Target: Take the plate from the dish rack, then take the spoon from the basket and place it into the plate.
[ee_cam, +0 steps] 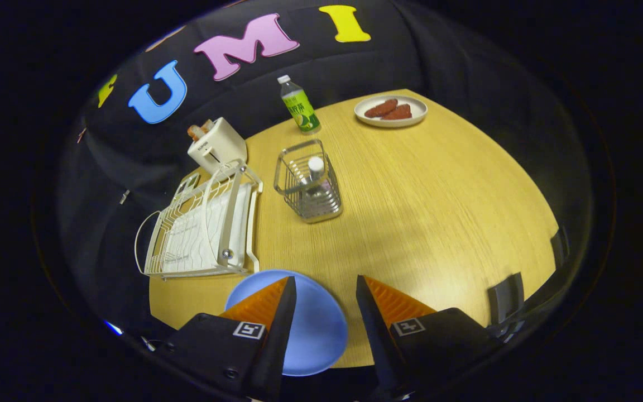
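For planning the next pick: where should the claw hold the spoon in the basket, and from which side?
Grip the spoon's white handle end, which stands above the wire basket's rim, coming from above. The bowl seems buried inside. The claw is open, over the blue plate.

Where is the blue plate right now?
The blue plate lies flat on the wooden table, under and between the fingers of the open hand-held gripper, just in front of the white dish rack.

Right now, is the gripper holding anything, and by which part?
Nothing is held. The gripper is open, fingers apart above the table. The blue plate lies flat beneath them, unclamped.
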Motion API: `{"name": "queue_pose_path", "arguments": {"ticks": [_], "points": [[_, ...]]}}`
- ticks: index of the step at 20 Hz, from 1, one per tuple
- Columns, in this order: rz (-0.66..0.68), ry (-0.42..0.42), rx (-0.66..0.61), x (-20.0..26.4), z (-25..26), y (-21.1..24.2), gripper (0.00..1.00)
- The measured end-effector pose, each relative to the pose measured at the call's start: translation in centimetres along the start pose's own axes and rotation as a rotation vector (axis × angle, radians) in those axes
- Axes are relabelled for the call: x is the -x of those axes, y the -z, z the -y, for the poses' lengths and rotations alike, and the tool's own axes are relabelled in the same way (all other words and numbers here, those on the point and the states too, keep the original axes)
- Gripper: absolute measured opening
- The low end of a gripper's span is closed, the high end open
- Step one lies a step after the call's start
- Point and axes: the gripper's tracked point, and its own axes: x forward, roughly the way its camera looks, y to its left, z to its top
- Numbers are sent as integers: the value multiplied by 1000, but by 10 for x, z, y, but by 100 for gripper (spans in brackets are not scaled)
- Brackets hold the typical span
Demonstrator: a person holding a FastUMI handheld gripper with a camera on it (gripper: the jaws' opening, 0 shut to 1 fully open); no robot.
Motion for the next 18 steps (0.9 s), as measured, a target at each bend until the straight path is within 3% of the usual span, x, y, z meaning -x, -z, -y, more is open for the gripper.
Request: {"name": "queue_pose_path", "arguments": {"ticks": [5, 12, 15, 16, 18], "points": [[120, 24, 179, 9, -11, -67, 78], [97, 41, 289, -25, -7, -101, 84], [63, 31, 318, -43, -4, -102, 75], [53, 31, 327, -49, -4, -102, 65], [39, 20, 335, -55, -6, -100, 56]]}}
